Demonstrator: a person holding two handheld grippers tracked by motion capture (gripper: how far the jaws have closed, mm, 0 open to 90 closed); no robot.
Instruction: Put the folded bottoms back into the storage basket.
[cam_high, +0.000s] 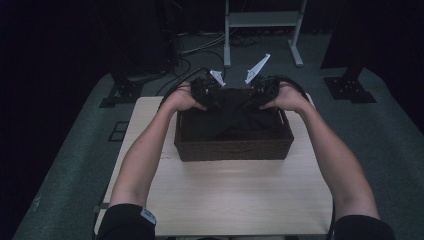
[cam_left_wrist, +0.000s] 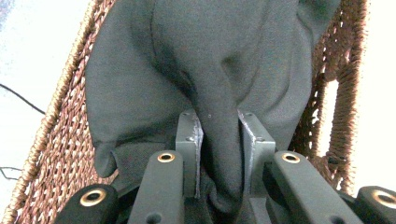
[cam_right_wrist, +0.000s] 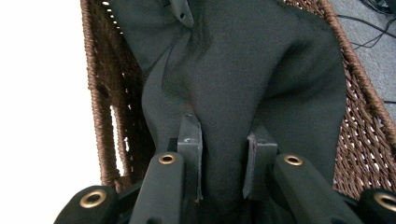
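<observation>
A dark grey cloth (cam_high: 230, 117) lies in a brown woven basket (cam_high: 232, 148) at the back of the pale wooden table. My left gripper (cam_high: 214, 95) is at the basket's back left, shut on a fold of the cloth (cam_left_wrist: 219, 144) that is pinched between its jaws. My right gripper (cam_high: 255, 95) is at the back right, shut on another fold of the cloth (cam_right_wrist: 224, 154). The basket's woven walls (cam_left_wrist: 51, 140) (cam_right_wrist: 359, 126) flank the cloth in both gripper views.
The table (cam_high: 225, 195) has bare surface in front of the basket. Behind the table, a white stand (cam_high: 262, 30) and black cables (cam_high: 190, 50) are on the grey carpet. Dark equipment bases (cam_high: 350, 90) sit at the back right and back left.
</observation>
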